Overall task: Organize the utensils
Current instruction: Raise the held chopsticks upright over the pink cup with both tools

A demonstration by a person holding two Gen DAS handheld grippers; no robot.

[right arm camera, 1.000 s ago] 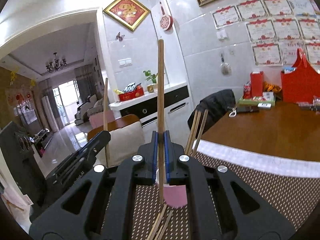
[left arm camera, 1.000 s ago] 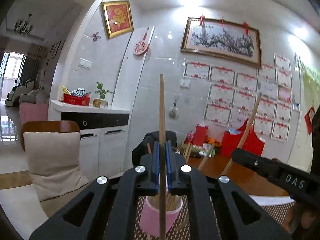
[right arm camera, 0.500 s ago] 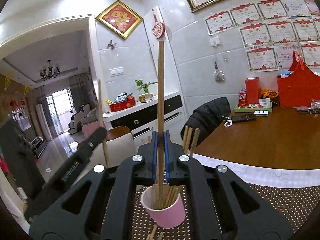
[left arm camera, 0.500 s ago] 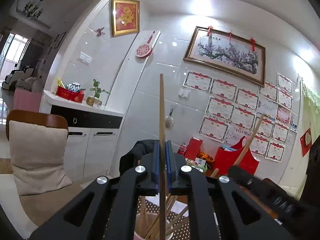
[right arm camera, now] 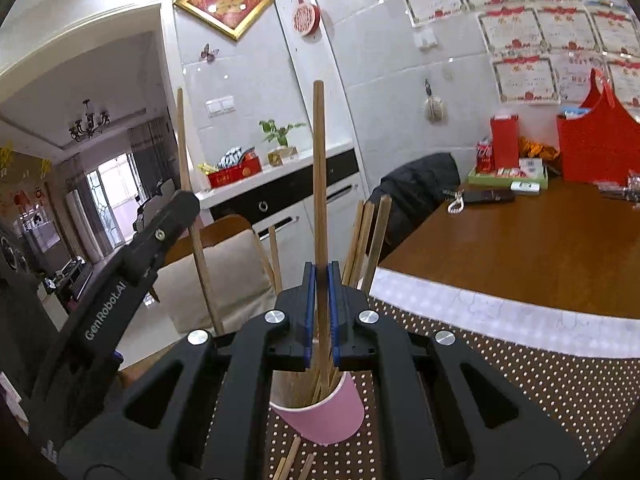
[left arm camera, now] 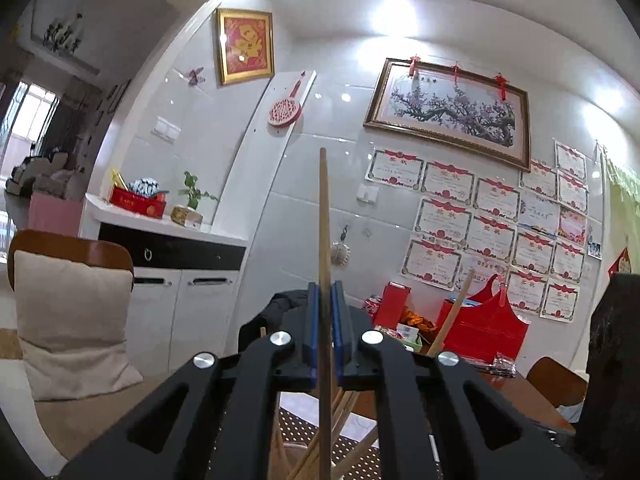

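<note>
I am holding one upright chopstick (left arm camera: 325,240) pinched in my left tongs (left arm camera: 325,336) and another chopstick (right arm camera: 320,184) clamped in my right tongs (right arm camera: 320,312), both above the pink cup (right arm camera: 324,416) on the dotted mat (right arm camera: 540,384). Risk: two sticks descending together could clash, miss the rim, or be tipping the light cup.

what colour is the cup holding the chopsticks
Pink, clearest in the right wrist view.
</note>
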